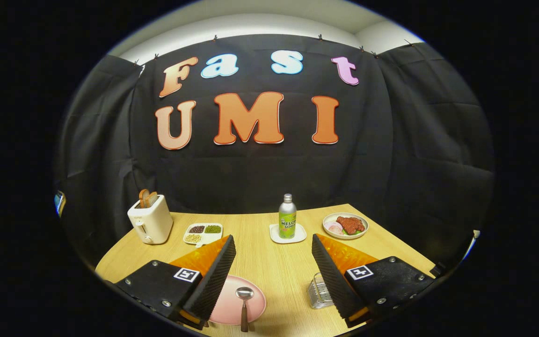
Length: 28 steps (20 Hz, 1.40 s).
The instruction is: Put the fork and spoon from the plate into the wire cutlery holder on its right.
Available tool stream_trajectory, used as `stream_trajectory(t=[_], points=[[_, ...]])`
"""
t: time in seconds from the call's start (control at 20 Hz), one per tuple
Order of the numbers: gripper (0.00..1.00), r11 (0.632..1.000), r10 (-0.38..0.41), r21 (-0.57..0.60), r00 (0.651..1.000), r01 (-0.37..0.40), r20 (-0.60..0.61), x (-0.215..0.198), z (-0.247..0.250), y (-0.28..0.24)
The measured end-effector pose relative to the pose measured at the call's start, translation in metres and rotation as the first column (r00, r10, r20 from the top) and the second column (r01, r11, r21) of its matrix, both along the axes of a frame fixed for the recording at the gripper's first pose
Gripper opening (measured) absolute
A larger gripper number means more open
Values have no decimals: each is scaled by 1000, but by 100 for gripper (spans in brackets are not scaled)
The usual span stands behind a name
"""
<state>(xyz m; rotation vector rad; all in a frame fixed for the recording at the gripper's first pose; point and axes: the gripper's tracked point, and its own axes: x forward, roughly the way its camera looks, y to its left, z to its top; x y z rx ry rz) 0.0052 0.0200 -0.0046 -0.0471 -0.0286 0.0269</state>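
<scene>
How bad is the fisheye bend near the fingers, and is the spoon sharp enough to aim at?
Gripper view: the table edge curves strongly toward the rim. The spoon on the pink plate is sharp, with a small glint on its bowl. The wire cutlery holder is partly hidden behind a finger. The gripper is open, lighting even, without harsh shadows.

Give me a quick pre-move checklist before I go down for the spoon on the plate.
1. Gripper open, fingers wide apart, nothing between them: ok.
2. Spoon lying on the pink plate, bowl pointing away, between the fingers: ok.
3. Fork location: cannot tell; the left finger covers part of the plate.
4. Wire cutlery holder standing right of the plate, partly behind the right finger: ok.
5. Holder contents: cannot tell.
6. Soda bottle and toaster well beyond the fingers, out of the way: ok.
</scene>
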Motion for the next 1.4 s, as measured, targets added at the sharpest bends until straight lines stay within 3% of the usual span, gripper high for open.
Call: stream_trajectory(t=[0.55,0.8,1.2,1.4], points=[[98,994,67,-72,984,-80,-165,12,-105,39],[93,986,78,-121,960,-114,-268,16,-155,48],[58,969,63,-201,929,-145,-364,19,-203,56],[39,974,44,-185,908,-132,-416,22,-219,52]])
